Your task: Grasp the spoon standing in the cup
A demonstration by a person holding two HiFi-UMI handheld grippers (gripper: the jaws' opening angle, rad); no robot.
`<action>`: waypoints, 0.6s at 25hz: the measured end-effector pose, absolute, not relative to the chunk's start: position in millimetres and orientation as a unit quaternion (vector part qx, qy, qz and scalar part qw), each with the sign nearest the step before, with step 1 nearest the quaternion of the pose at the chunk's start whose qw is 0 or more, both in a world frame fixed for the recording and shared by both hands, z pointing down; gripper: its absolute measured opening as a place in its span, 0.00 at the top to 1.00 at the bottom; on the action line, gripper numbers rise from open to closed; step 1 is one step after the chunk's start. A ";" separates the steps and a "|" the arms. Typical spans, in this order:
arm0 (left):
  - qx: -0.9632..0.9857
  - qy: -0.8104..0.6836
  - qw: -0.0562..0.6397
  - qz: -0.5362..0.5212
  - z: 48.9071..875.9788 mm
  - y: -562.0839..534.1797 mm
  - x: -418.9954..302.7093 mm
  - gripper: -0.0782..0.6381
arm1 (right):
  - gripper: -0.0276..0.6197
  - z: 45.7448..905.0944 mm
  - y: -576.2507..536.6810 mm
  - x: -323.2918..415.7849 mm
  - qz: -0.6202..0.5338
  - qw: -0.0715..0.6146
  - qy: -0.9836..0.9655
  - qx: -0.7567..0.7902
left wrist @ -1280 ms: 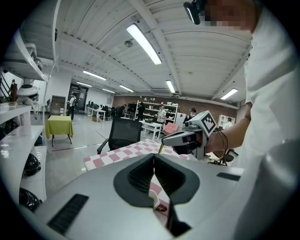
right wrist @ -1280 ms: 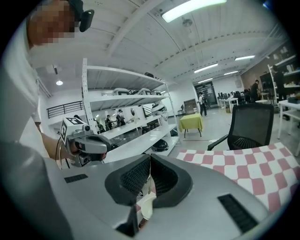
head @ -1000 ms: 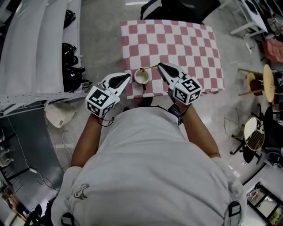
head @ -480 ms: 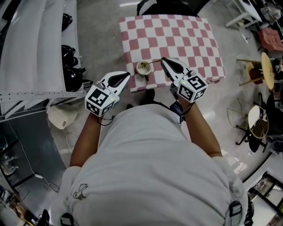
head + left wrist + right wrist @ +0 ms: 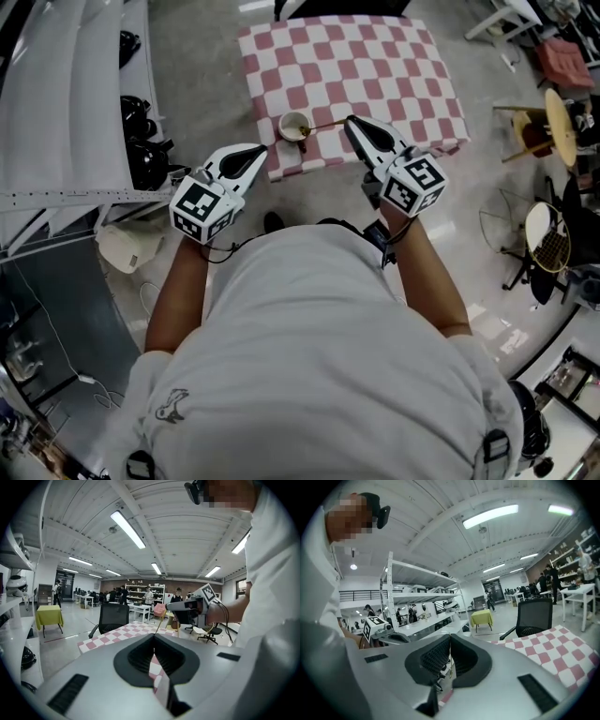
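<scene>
A small white cup [image 5: 294, 126] stands near the front edge of the table with the pink-and-white checked cloth [image 5: 375, 66]. A thin gold spoon [image 5: 323, 124] leans out of it to the right. My right gripper [image 5: 349, 121] has its jaws closed on the end of the spoon's handle; the handle [image 5: 450, 660] shows as a thin line between the jaws. In the left gripper view the spoon [image 5: 160, 623] slants up to the right gripper [image 5: 168, 606]. My left gripper [image 5: 264, 147] hangs just left of and nearer than the cup, shut and holding nothing; the cup is hidden in its own view.
White shelving [image 5: 66, 112] with black helmets [image 5: 141, 150] runs along the left. A black chair [image 5: 110, 616] stands at the table's far side. Stools and stands [image 5: 548, 141] crowd the floor to the right. A white object [image 5: 122, 246] lies on the floor at left.
The head view has shifted, so the table sits higher in frame. The right gripper stays at the spoon's handle end; the left gripper has drawn back a little from the cup.
</scene>
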State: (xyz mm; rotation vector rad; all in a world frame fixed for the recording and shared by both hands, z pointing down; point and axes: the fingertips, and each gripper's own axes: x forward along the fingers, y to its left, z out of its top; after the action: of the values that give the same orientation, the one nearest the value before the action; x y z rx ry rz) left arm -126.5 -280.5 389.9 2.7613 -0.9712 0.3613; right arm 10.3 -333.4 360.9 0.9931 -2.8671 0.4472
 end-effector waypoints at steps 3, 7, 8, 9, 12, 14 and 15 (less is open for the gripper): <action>0.929 -0.335 0.098 0.121 387.5 -274.7 -116.5 0.87 | 0.91 354.5 -327.9 19.7 0.143 0.028 -0.937 0.318; 0.923 -0.352 0.099 0.118 382.7 -262.1 -97.2 0.87 | 0.91 351.2 -316.5 38.0 0.137 0.029 -0.942 0.304; 0.922 -0.356 0.100 0.117 381.5 -258.1 -91.2 0.87 | 0.91 350.7 -313.1 43.8 0.138 0.029 -0.943 0.300; 0.921 -0.359 0.100 0.115 380.5 -254.1 -85.3 0.87 | 0.91 349.9 -309.2 49.5 0.138 0.028 -0.945 0.297; 0.917 -0.373 0.108 0.095 373.2 -240.8 -68.4 0.87 | 0.91 348.6 -295.4 66.0 0.136 0.029 -0.948 0.285; 0.913 -0.387 0.107 0.079 363.9 -228.3 -58.0 0.87 | 0.91 348.7 -283.2 76.1 0.136 0.030 -0.951 0.275; 0.910 -0.393 0.104 0.077 360.8 -221.7 -52.9 0.87 | 0.91 348.8 -276.9 80.9 0.135 0.030 -0.953 0.270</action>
State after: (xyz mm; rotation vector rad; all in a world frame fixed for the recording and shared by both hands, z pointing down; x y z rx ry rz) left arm -52.9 -221.7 360.8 2.6855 -1.1588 0.2277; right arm 80.9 -276.9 348.8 0.8326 -2.9368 0.4170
